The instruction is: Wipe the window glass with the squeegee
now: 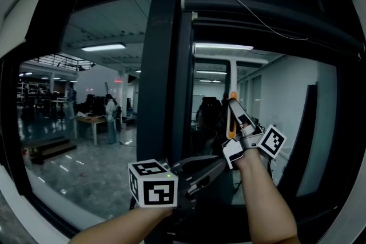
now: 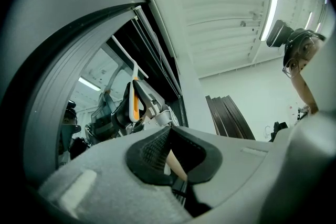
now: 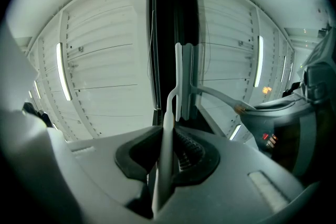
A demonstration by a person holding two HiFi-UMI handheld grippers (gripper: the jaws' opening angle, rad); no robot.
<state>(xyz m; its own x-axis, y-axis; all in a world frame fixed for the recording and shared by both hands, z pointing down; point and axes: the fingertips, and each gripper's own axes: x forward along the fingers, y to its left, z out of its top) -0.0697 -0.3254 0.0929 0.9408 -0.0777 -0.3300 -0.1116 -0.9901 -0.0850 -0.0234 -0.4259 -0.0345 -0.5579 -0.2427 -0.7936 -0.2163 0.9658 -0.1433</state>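
A white squeegee [image 1: 233, 74] stands upright against the window glass [image 1: 86, 140], its cross blade at the top, right of the dark upright of the frame. My right gripper [image 1: 231, 107] is below it, shut on the handle. In the right gripper view the white handle [image 3: 167, 128] runs up between the dark pads to the blade [image 3: 181, 68]. My left gripper [image 1: 213, 166] sits lower left with its marker cube near me, jaws pointing right toward the right forearm. In the left gripper view its pads [image 2: 157, 147] meet at the tip with nothing held, and the right gripper [image 2: 140, 105] shows beyond.
A wide dark upright of the window frame [image 1: 161, 66] splits the glass. A thin wire [image 1: 266, 23] hangs across the upper frame. Dark panels [image 1: 304, 134] lean at the right. An office with desks and a person [image 1: 110, 117] shows in the left pane.
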